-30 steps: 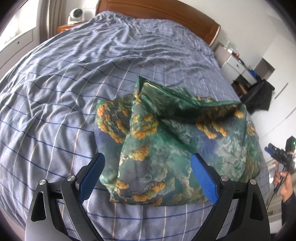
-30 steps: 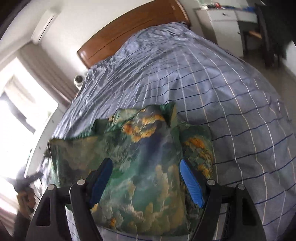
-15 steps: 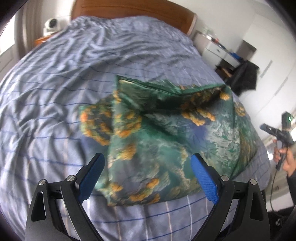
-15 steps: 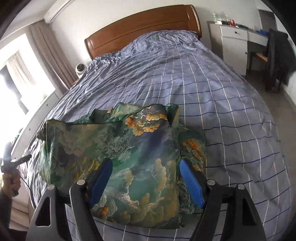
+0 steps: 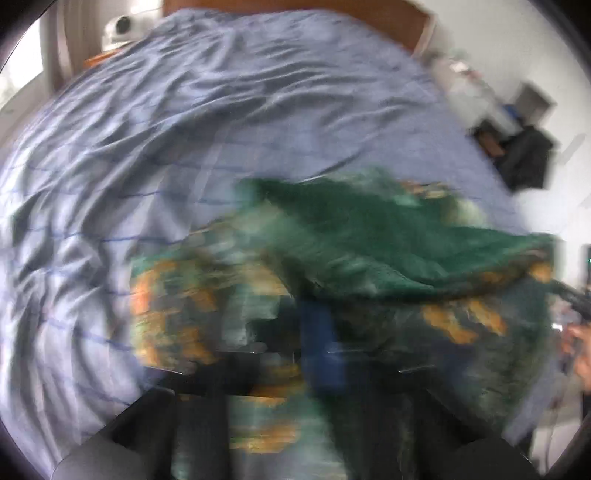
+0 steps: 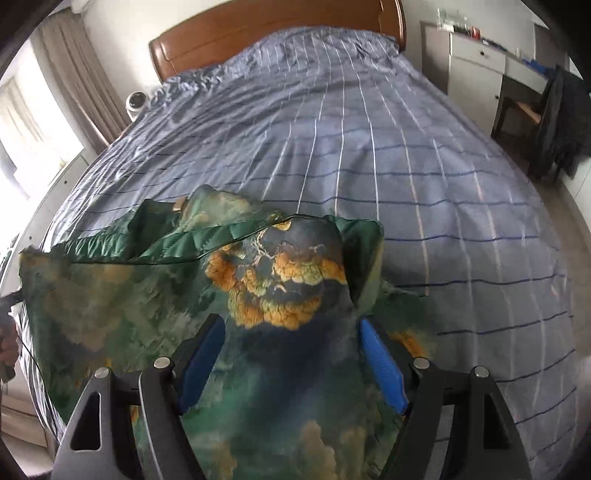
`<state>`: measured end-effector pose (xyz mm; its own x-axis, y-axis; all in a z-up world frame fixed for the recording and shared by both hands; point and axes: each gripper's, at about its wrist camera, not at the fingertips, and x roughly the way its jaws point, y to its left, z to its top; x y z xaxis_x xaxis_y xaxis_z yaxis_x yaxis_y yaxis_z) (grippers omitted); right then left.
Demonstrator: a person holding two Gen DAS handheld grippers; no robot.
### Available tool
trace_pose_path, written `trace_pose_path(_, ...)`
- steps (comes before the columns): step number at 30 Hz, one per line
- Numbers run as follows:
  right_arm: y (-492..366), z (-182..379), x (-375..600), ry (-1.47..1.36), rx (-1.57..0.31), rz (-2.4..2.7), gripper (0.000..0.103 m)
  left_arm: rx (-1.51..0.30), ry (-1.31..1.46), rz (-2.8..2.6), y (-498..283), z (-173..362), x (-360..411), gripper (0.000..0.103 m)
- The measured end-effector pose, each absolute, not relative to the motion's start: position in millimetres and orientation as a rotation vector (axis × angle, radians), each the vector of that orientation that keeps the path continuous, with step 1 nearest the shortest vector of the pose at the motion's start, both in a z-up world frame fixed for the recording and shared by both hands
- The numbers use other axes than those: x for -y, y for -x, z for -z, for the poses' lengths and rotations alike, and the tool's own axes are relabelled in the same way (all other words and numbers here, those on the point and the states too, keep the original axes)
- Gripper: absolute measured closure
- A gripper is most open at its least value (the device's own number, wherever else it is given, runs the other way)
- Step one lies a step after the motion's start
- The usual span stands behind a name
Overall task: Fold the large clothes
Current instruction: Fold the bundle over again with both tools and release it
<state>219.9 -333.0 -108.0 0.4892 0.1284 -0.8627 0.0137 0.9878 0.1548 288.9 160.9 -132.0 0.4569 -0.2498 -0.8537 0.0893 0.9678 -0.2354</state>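
A large green garment with orange and blue print (image 6: 155, 302) lies bunched on the bed's near end; it also shows, heavily blurred, in the left wrist view (image 5: 369, 251). My right gripper (image 6: 291, 354) is open, its blue pads (image 6: 380, 362) spread on either side of a raised fold of the cloth. My left gripper (image 5: 317, 350) is motion-blurred; its blue pads seem close together at the cloth, but I cannot tell whether they are shut on it.
The bed has a blue-grey checked cover (image 6: 369, 129) and a wooden headboard (image 6: 258, 33). A white dresser (image 6: 476, 66) and a chair with dark clothing (image 6: 554, 114) stand at the right. Curtains and a window are at the left.
The left view has become blurred as the left gripper moved into the garment, and a cloth layer has lifted. The right gripper has moved forward so the fold lies between its pads.
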Motion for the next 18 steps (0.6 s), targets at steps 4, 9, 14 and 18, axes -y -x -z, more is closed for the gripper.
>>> trace_pose_path(4, -209.7, 91.4, 330.5, -0.105, -1.005, 0.000, 0.100, -1.013, 0.249, 0.194, -285.1, 113.3, -181.0, 0.103)
trace_pose_path(9, -205.0, 30.8, 338.3, -0.067, -0.799, 0.046, 0.101, -0.859, 0.266, 0.098, -293.5, 82.4, -189.7, 0.103)
trace_pose_path(14, -237.8, 37.3, 339.8, 0.001, -0.725, 0.141, 0.101, -0.860, 0.226, -0.051, -326.6, 129.8, -180.3, 0.103)
trace_pose_path(18, -261.5, 122.0, 342.2, 0.026, -0.914, 0.196, 0.102, -0.913, 0.186, -0.102, -332.4, 188.1, -176.5, 0.103)
